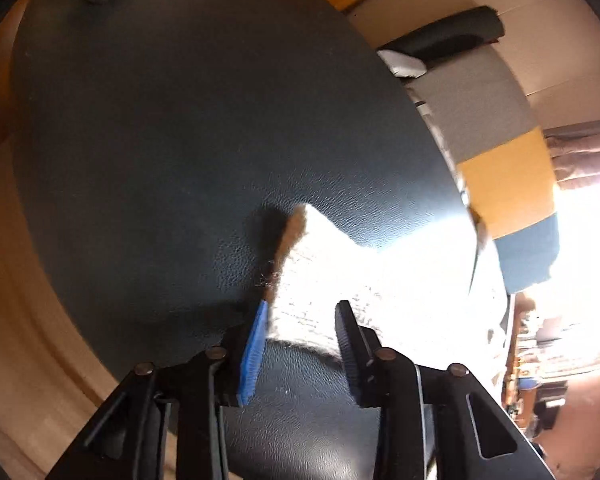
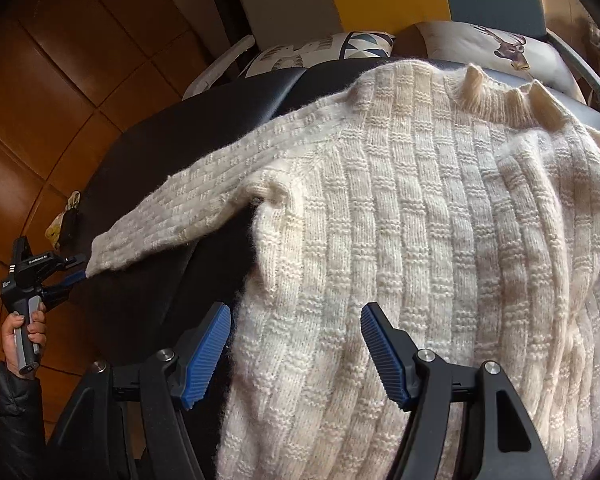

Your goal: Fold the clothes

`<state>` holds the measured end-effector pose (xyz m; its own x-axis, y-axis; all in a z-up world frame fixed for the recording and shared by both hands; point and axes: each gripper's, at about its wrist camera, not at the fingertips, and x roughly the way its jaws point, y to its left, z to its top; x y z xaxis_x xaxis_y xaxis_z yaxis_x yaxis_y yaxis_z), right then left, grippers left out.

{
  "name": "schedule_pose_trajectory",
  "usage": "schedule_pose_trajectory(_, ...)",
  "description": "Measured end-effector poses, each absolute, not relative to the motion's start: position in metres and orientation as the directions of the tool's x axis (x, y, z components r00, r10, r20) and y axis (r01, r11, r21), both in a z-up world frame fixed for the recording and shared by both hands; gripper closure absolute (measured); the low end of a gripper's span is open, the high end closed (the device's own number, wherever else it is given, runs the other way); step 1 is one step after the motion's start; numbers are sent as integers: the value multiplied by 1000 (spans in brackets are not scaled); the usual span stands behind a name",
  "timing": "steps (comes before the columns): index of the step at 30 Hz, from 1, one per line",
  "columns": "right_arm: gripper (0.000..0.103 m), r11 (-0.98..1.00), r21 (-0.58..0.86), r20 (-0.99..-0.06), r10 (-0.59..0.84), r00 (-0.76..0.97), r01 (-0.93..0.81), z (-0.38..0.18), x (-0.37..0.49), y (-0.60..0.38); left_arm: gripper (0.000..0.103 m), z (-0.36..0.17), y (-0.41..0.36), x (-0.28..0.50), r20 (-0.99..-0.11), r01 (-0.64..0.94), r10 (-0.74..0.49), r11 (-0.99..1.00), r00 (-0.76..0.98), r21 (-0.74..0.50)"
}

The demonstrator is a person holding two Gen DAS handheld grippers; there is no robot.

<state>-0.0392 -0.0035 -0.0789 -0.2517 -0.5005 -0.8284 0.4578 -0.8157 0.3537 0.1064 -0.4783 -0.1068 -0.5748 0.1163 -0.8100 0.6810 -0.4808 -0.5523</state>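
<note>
Lying flat: one sweater (image 2: 400, 220), two grippers (image 2: 296, 344) open-jawed.

Sweater (image 2: 420, 240) hem cut by frame bottom; sleeve (image 1: 340, 280) washed out by glare rightward.

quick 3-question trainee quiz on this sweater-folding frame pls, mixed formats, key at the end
1. True or false: the cream ribbed knit sweater lies on a dark leather-look surface.
2. Multiple choice: where is the left gripper relative to the sweater?
A. At the collar
B. At the cuff end of the outstretched sleeve
C. Under the hem
3. Fill in: the right gripper hovers with its blue-padded jaws ____ over the sweater body.

Key: 1 true; 2 B; 3 open. Note: the left wrist view shows the sleeve cuff between that gripper's spread fingers, not clamped.
</note>
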Motion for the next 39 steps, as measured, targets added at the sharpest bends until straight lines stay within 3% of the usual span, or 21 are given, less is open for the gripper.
schedule_pose_trajectory(4, 34, -821, 345, -832, -492, -257, 454, -76, -41, -4, 51, -106, -474, 100, -809, 679, 109, -487, -577, -550)
schedule_pose_trajectory(7, 34, -825, 341, -833, -487, -261, 451, -75, -46, -6, 52, -108, -473, 96, -822, 693, 90, -490, -563, -529)
schedule_pose_trajectory(8, 34, -828, 334, -834, -482, -267, 450, -74, -50, -7, 67, -106, -471, 92, -846, 710, 53, -517, -531, -478)
schedule_pose_trajectory(10, 34, -835, 321, -831, -475, -289, 447, -70, -62, -7, 87, -103, -466, 83, -878, 732, -11, -558, -478, -391)
schedule_pose_trajectory(14, 34, -844, 332, -802, -488, -344, 421, -59, -99, -2, 94, -100, -473, 72, -879, 748, -23, -537, -477, -391)
schedule_pose_trajectory(26, 34, -897, 209, -890, -339, -303, 390, -98, -217, -32, 95, -97, -481, 45, -895, 808, -141, -505, -423, -303)
schedule_pose_trajectory(39, 30, -934, 137, -912, -249, -327, 329, -107, -280, -65, 95, -96, -504, -19, -905, 830, -233, -523, -355, -191)
